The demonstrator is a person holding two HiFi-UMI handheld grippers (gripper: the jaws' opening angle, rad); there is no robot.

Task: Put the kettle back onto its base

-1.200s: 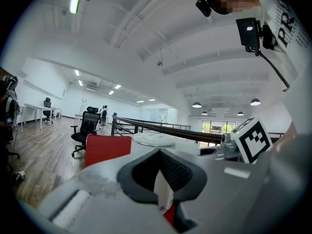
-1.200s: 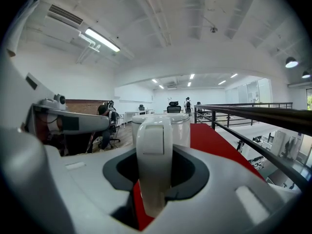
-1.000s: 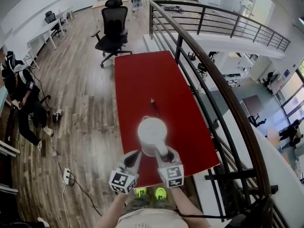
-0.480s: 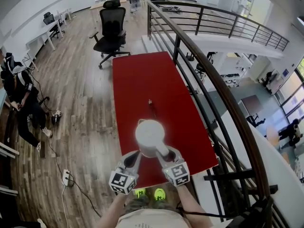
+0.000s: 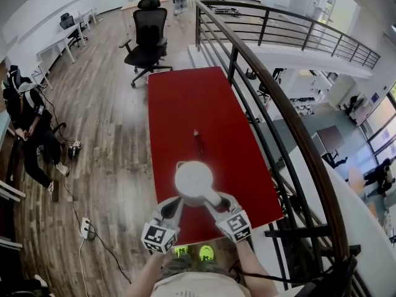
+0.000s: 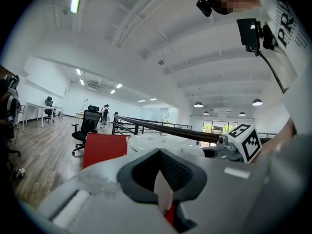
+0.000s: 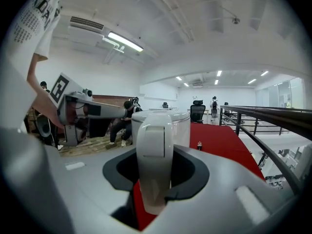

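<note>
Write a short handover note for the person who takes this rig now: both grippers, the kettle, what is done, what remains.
Right gripper: shut on the kettle, by its handle.
Left gripper: beside the kettle's body. Only a white sliver shows between its jaws, so its grip is unclear.
Kettle: over the near end of the red table.
Base: not visible in any view, possibly under the kettle. A cord runs along the table toward it.
Done: kettle grasped.
Left: check it sits on the base, then release.

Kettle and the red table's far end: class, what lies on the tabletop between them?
Head view: bare red table, except one small dark item with a thin line running toward the kettle; too small to identify.
</note>
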